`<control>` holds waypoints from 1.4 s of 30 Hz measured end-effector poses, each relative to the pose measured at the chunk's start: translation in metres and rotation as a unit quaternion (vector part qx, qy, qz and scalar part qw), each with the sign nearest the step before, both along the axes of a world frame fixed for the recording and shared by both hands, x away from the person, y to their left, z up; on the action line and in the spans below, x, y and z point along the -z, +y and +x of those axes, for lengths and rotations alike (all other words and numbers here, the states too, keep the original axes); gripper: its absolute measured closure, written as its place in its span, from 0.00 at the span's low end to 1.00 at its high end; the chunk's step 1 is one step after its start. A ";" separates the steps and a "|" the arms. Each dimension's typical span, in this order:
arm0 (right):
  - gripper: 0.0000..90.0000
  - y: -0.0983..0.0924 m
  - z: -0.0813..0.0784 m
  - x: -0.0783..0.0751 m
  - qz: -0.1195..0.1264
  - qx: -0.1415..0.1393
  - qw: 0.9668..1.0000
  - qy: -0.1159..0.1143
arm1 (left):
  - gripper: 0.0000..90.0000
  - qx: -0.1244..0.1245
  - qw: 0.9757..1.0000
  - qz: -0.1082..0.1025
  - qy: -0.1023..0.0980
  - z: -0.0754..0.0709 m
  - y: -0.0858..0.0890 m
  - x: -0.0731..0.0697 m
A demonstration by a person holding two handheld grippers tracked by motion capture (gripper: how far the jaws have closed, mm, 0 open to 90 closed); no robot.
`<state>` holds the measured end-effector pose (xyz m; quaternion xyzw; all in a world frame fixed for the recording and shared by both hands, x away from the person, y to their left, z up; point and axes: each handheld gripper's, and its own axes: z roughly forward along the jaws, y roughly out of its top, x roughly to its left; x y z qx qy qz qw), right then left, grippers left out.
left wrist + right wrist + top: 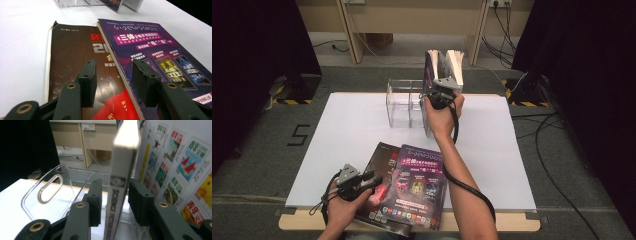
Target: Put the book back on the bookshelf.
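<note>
The right gripper view shows what the high view cannot: the upright magazine with a white spine (pixel 119 185) stands between the right gripper (pixel 114 200)'s jaws with a gap on each side, so the jaws are parted and not pressing it. It stands in the clear acrylic file holder (pixel 399 102) at the far middle of the white-covered bench (pixel 342 145), with another upright magazine with a colourful picture cover (pixel 180 167) right of it. The holder's left compartments look empty.

Near the front edge, the left gripper (pixel 113 75) hovers with jaws apart over a brown-covered magazine (pixel 72 65) and a purple-covered magazine (pixel 152 52) overlapping it. Bare bench lies left and right.
</note>
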<state>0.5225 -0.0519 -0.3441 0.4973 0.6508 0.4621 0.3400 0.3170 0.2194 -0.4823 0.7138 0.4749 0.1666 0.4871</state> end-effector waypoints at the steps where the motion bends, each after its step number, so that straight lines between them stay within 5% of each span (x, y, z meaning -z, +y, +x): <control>1: 0.71 -0.001 -0.001 0.001 -0.002 0.000 1.000 0.001 | 0.60 0.001 1.000 0.001 0.000 0.000 0.000 0.000; 23: 0.67 -0.014 -0.024 0.002 0.027 -0.015 0.999 0.013 | 0.58 0.004 1.000 0.003 0.002 -0.001 -0.003 0.001; 42: 0.63 -0.031 -0.048 0.014 0.043 -0.031 0.996 0.066 | 0.54 0.023 1.000 -0.004 0.020 0.002 -0.011 0.000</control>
